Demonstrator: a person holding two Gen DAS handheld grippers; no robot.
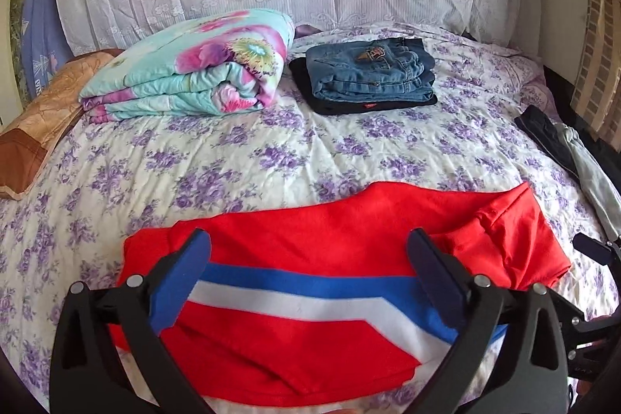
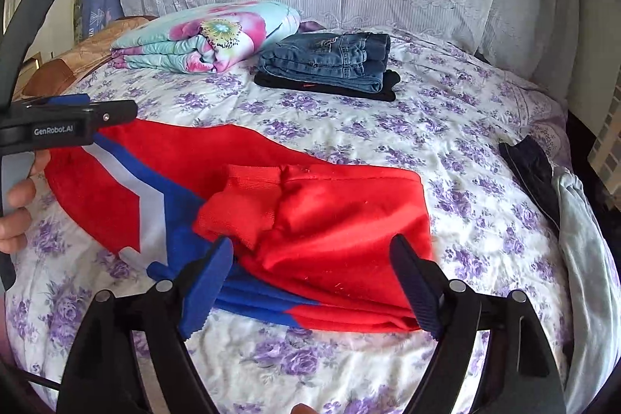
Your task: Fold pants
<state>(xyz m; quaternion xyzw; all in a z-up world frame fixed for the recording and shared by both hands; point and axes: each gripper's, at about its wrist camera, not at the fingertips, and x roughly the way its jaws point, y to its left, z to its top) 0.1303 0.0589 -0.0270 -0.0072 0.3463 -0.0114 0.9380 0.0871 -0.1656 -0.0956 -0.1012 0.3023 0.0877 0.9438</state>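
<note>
Red pants (image 1: pixel 349 220) with a blue and white stripe lie folded across the near part of the flowered bed sheet (image 1: pixel 271 150). My left gripper (image 1: pixel 310 239) hovers over their striped left half, jaws wide apart and nothing pressed between the pads. In the right wrist view the pants (image 2: pixel 349 212) show a ribbed cuff lying on the top layer. My right gripper (image 2: pixel 313 244) stands open over that right end, its pads clear of the cloth. The left gripper (image 2: pixel 110 105) also shows at the left edge, held by a hand (image 2: pixel 15 216).
A folded floral quilt (image 1: pixel 194 64) and a stack of folded jeans on a black garment (image 1: pixel 368 72) sit at the back of the bed. Dark and grey clothes (image 1: pixel 551 134) lie at the right edge. A brown pillow (image 1: pixel 39 127) is at the left.
</note>
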